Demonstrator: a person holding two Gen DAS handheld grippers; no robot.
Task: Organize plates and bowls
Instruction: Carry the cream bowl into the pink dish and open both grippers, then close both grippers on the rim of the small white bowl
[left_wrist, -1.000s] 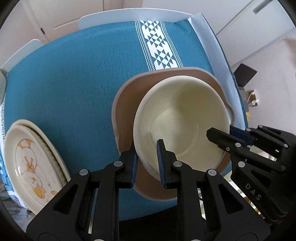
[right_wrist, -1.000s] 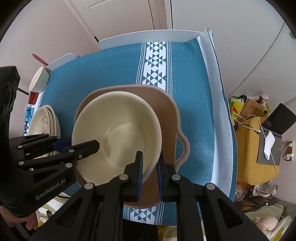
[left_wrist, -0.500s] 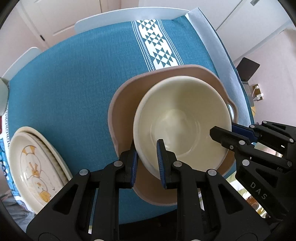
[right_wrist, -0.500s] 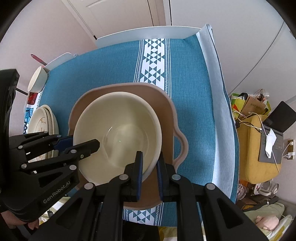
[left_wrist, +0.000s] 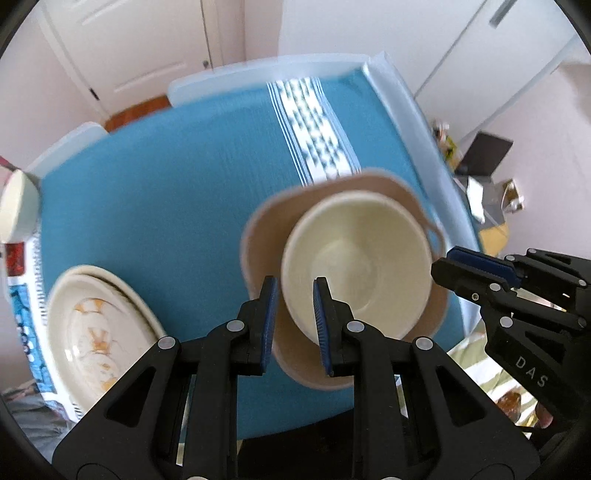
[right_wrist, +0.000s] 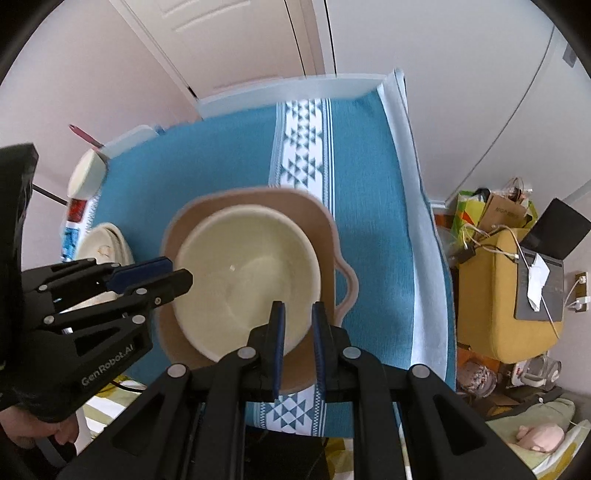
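Observation:
A cream bowl (left_wrist: 354, 258) (right_wrist: 247, 280) sits inside a wider tan bowl with a handle (left_wrist: 262, 240) (right_wrist: 325, 229). Both are held up above the teal tablecloth (left_wrist: 166, 192) (right_wrist: 369, 166). My left gripper (left_wrist: 293, 314) is shut on the near rim of the cream bowl, one finger inside and one outside. My right gripper (right_wrist: 297, 328) is shut on the cream bowl's rim at its right side. Each gripper shows in the other's view. A stack of cream plates with an orange drawing (left_wrist: 96, 332) (right_wrist: 107, 243) lies at the table's left edge.
A small cream cup (left_wrist: 16, 206) (right_wrist: 86, 173) stands at the far left of the table beside a red-and-white packet (left_wrist: 14, 254). To the right of the table, on the floor, are a yellow seat with a tablet (right_wrist: 517, 295), bags and cables.
Both grippers have lifted the two stacked bowls higher off the table. The table looks smaller and farther now, and more of the room shows.

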